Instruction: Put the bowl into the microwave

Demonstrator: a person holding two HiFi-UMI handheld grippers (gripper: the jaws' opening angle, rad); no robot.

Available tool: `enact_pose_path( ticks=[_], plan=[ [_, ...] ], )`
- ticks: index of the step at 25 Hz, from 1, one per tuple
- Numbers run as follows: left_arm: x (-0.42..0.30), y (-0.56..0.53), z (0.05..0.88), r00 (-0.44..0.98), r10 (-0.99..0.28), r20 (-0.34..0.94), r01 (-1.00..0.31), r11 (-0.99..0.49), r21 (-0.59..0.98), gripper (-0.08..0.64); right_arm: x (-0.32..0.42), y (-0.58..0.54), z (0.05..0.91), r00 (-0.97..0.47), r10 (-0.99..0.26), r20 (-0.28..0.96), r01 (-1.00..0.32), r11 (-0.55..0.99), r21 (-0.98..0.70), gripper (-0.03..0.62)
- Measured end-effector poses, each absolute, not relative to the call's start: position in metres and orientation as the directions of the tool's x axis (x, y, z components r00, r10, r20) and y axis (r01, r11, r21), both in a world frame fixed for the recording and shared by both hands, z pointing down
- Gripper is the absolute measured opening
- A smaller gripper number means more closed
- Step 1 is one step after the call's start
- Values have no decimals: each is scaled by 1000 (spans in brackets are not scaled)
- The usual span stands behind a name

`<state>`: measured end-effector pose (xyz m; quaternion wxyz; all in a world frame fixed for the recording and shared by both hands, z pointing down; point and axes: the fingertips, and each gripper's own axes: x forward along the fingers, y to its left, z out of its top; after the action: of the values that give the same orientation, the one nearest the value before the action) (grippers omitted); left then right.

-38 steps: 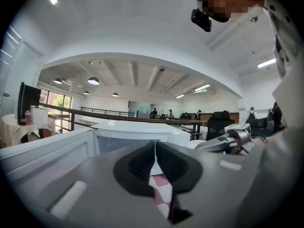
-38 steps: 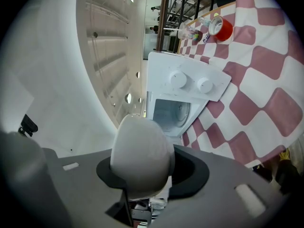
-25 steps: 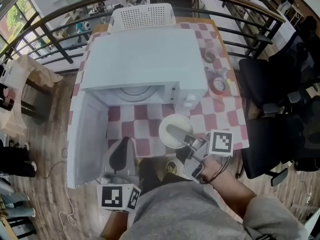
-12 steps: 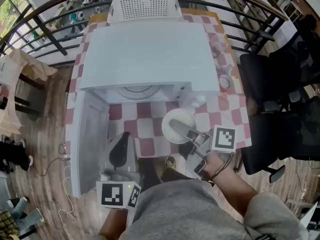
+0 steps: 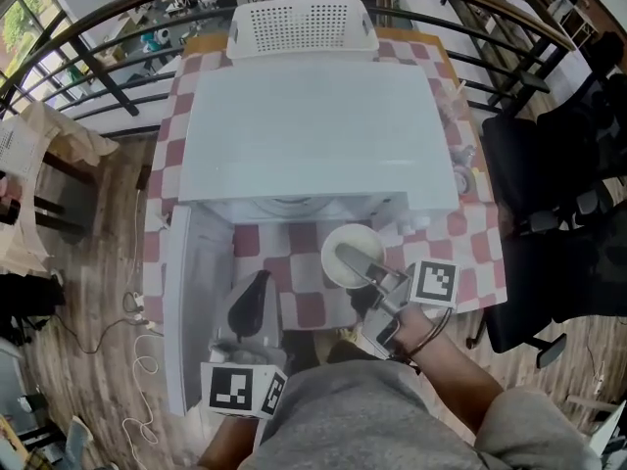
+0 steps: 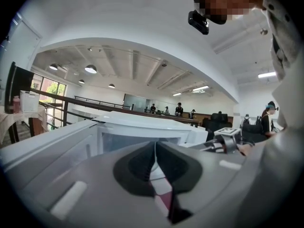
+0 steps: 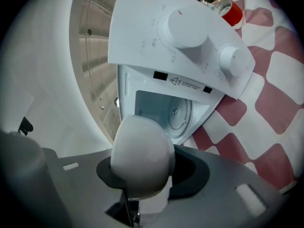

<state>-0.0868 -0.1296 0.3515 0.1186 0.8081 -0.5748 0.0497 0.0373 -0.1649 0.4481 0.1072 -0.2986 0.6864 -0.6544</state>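
Right hand-held gripper (image 5: 358, 260) pinches bowl (image 5: 338, 241) rim just before microwave (image 5: 313, 125) opening — keep it level, enter centred. Left hand-held gripper (image 5: 257, 287) pressed together, empty.

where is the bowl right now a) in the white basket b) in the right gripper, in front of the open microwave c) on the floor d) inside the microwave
b: the right gripper pinches the bowl by its rim, just outside the microwave, whose door stands open.
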Motion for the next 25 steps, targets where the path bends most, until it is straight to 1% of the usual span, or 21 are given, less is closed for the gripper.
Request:
enact_pose_path(
  ticks=[8,13,17,25],
  plan=[
    [-107,-149,351,347,-913,214,-936,-323,141,17,1,-196,486,-774,-563,289,-293,-87,-952,181],
    [-114,-158,351,364,-905,220,-929,-336,153,17,-29,-230,505,-779,-579,243,-235,-90,-968,181],
    [-122,-165,353,363,-905,221,-929,-334,160,17,-36,-250,527,-761,-582,287,-251,-145,-957,181],
    [-130,-171,357,367,-901,232,-927,-334,169,17,-49,-268,533,-766,-575,287,-239,-160,-958,187]
  ],
)
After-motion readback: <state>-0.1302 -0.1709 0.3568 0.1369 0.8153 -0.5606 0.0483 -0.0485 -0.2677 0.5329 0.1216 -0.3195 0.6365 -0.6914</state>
